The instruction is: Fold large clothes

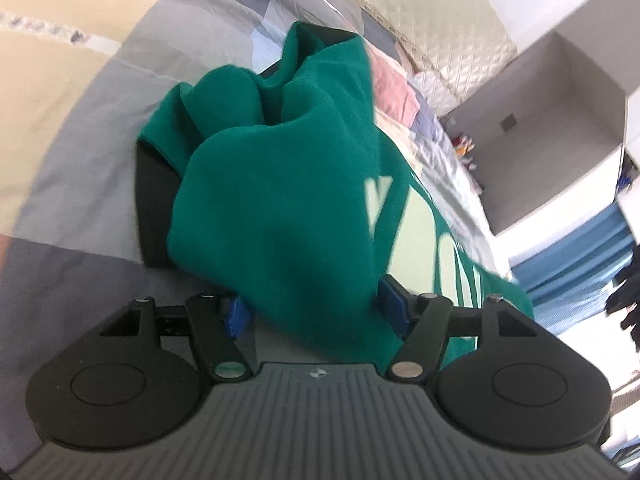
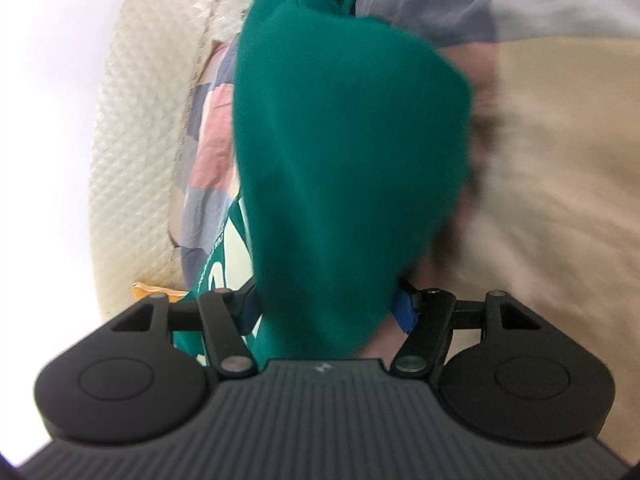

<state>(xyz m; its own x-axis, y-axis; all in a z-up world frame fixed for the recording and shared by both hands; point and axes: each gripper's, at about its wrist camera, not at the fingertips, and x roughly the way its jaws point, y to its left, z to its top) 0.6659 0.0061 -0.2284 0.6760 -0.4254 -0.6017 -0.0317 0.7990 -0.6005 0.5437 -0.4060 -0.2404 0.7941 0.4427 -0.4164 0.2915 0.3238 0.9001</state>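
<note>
A green garment [image 1: 288,200] with pale printed lettering [image 1: 416,232] lies bunched over my left gripper [image 1: 248,96]. Its jaws stand wide apart, and the cloth drapes loosely between and over them. The left finger [image 1: 154,200] shows black beside the cloth; the other finger is mostly covered. In the right wrist view the same green garment [image 2: 344,160] hangs in a blurred heap over my right gripper [image 2: 328,52]. It hides both fingers, but the linkage at their base is spread wide. The cloth rests on a patchwork bedspread [image 1: 80,152].
A quilted cream headboard [image 1: 432,12] runs along the bed's far side, with a pink and grey pillow [image 1: 392,84] below it. A grey open shelf unit [image 1: 552,128] and blue curtain [image 1: 580,264] stand to the right. Beige bedspread [image 2: 560,200] lies right of the right gripper.
</note>
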